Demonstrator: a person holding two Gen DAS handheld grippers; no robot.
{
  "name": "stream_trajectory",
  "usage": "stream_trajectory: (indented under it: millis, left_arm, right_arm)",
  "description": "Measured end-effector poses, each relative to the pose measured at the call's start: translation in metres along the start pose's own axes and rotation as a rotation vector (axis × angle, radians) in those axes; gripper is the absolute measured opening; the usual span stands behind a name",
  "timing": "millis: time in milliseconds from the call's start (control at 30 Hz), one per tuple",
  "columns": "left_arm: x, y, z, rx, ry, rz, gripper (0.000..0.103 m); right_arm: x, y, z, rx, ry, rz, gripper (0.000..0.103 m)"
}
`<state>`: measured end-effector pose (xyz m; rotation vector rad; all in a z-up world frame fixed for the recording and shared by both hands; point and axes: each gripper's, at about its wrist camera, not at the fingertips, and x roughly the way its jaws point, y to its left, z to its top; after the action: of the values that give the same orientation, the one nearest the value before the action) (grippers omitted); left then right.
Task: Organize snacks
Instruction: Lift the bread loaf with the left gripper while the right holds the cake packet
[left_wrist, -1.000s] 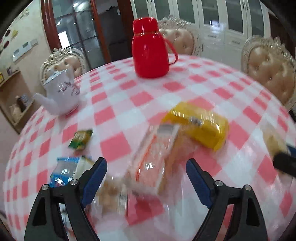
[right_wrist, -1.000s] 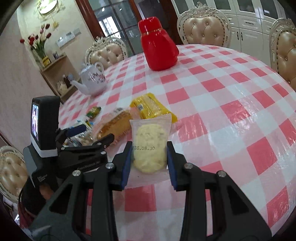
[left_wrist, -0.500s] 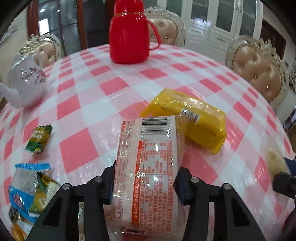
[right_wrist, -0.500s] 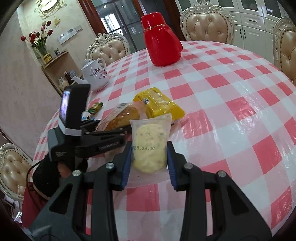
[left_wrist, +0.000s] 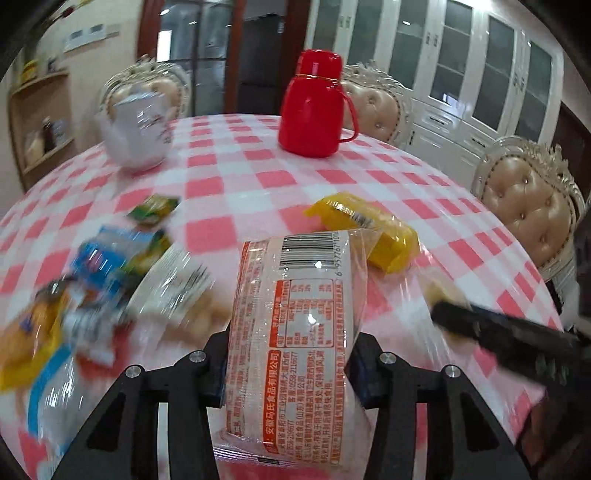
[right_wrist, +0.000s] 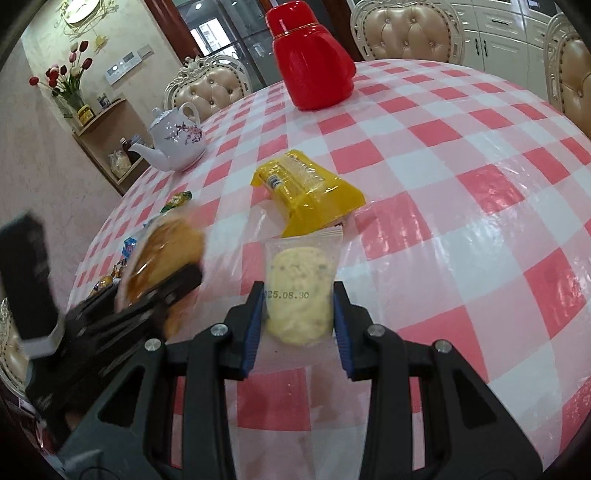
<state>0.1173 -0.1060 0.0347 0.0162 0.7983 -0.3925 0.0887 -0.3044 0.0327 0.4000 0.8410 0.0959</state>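
Nearest the left wrist camera, the left hand-held gripper (left_wrist: 286, 363) pinches a long clear bread packet with orange print (left_wrist: 295, 332) across its width, label side up and raised off the checked surface (left_wrist: 229, 184), probably so it can be carried to a grouping spot. The right hand-held gripper (right_wrist: 298, 323) squeezes a small clear pouch holding a pale cookie (right_wrist: 301, 295), kept low and level over the cloth, pointing toward the table's far side. Just beyond both lies the yellow packet (right_wrist: 314, 195), flat on the surface, likely the gathering point. Left of it a blurred heap of small wrapped snacks (left_wrist: 92, 280) waits, ungripped. Farther back stand the white teapot (right_wrist: 177, 140) and the red flask (right_wrist: 310, 62).
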Motion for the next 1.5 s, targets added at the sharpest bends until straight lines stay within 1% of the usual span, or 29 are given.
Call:
stream_trajectory:
  millis: [133,233,333,400,467,600,733,833,900,1000,1167,1333,1500]
  left_arm:
    - [-0.029,0.014,-0.024,-0.015,-0.017,0.038,0.049]
    - [-0.049,0.024,-0.039,-0.015,-0.04,0.051,0.049]
    - [-0.066,0.035,-0.053,-0.039,-0.056,0.05,0.049]
    - [-0.075,0.039,-0.059,-0.05,-0.063,0.045,0.049]
    - [-0.085,0.042,-0.065,-0.05,-0.079,0.057,0.049]
    - [-0.103,0.047,-0.071,-0.051,-0.113,0.07,0.049]
    - [-0.116,0.055,-0.077,-0.068,-0.141,0.089,0.049]
    - [-0.125,0.065,-0.085,-0.102,-0.157,0.098,0.049]
    - [-0.128,0.075,-0.093,-0.141,-0.151,0.119,0.049]
    - [-0.135,0.09,-0.099,-0.204,-0.151,0.125,0.049]
    - [-0.15,0.103,-0.109,-0.268,-0.184,0.166,0.049]
    - [-0.171,0.11,-0.121,-0.296,-0.217,0.224,0.049]
    - [-0.195,0.118,-0.14,-0.309,-0.218,0.284,0.049]
  right_arm:
    - [-0.004,0.008,-0.002,-0.023,-0.019,0.039,0.039]
    - [-0.004,0.02,-0.008,-0.05,-0.031,0.048,0.039]
    - [0.002,0.034,-0.018,-0.048,-0.024,0.097,0.039]
    - [0.006,0.048,-0.026,-0.086,-0.019,0.098,0.039]
    - [0.005,0.062,-0.036,-0.122,-0.023,0.089,0.039]
    - [0.001,0.072,-0.05,-0.122,-0.034,0.094,0.039]
    - [-0.004,0.08,-0.063,-0.109,-0.035,0.119,0.039]
    - [-0.01,0.091,-0.072,-0.112,-0.04,0.149,0.039]
    - [-0.013,0.1,-0.077,-0.128,-0.039,0.172,0.039]
    - [-0.013,0.117,-0.087,-0.162,-0.032,0.198,0.039]
    - [-0.014,0.144,-0.102,-0.219,-0.017,0.248,0.039]
    - [-0.017,0.173,-0.122,-0.285,0.004,0.308,0.039]
    - [-0.019,0.197,-0.138,-0.329,0.036,0.369,0.039]
